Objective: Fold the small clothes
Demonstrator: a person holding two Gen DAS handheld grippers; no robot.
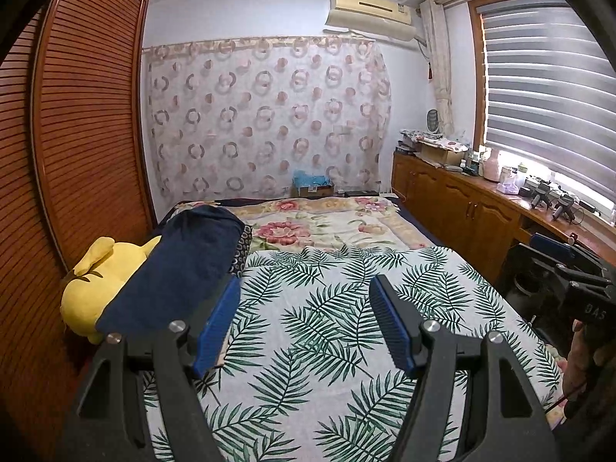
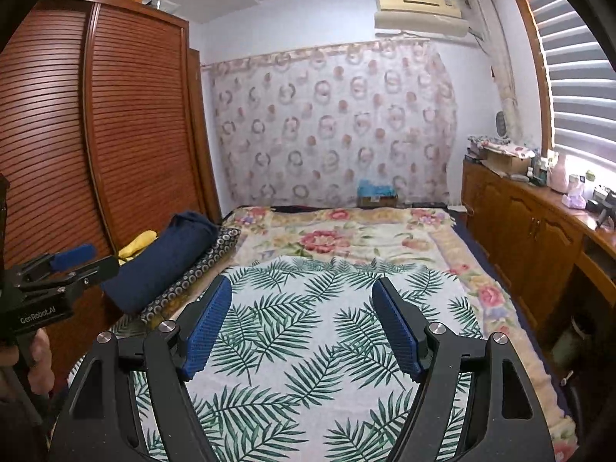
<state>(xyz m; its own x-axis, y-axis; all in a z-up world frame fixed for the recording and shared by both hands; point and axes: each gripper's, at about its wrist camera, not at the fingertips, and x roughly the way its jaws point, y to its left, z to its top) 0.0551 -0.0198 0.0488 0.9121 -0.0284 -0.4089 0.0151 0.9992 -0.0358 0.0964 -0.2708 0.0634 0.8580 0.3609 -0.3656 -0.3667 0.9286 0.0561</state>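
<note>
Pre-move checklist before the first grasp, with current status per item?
1. Left gripper jaws open, nothing between them: ok.
2. Right gripper jaws open, nothing between them: ok.
3. Fern-print sheet lies flat as a work surface: ok.
4. Small garment to fold in view: not ok; only the navy roll, the yellow plush toy and the dotted cloth under the roll show near the wardrobe.
5. Grippers apart from each other: ok, each sits at the edge of the other's view.
6. Whether the navy roll is clothing: cannot tell.
</note>
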